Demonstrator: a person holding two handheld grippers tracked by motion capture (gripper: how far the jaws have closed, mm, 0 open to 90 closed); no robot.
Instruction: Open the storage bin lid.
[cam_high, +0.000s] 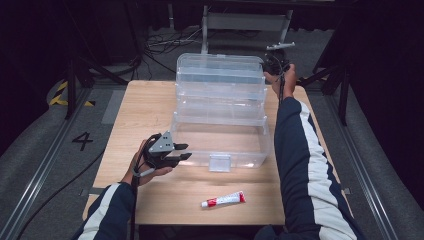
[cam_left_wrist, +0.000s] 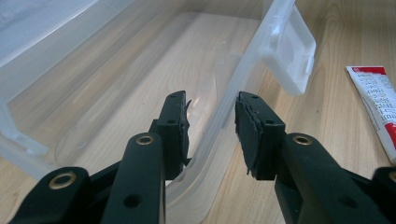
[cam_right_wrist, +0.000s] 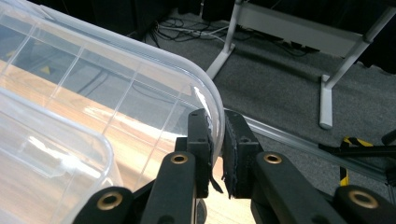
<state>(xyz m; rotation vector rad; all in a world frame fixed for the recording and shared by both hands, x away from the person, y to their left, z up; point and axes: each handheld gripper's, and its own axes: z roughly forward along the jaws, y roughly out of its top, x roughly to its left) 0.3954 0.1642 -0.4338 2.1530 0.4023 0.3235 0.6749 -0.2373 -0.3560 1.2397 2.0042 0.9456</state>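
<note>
A clear plastic box (cam_high: 225, 150) stands on the wooden table with its clear lid (cam_high: 220, 75) raised upright at the back. My left gripper (cam_high: 184, 151) sits at the box's front left corner. In the left gripper view, the left gripper (cam_left_wrist: 212, 126) has one jaw inside the box (cam_left_wrist: 116, 70) and one outside, with both pads against the rim. At the lid's far right corner my right gripper (cam_high: 272, 67) is shut on the lid's edge. In the right gripper view, the right gripper (cam_right_wrist: 218, 140) pinches the curved rim of the lid (cam_right_wrist: 116, 93).
A red and white tube (cam_high: 223, 200) lies on the table (cam_high: 150, 100) near the front edge, also in the left gripper view (cam_left_wrist: 373, 102). The box's front latch (cam_high: 220, 162) hangs down. Beyond the table are grey floor, cables and a metal frame (cam_right_wrist: 327, 93).
</note>
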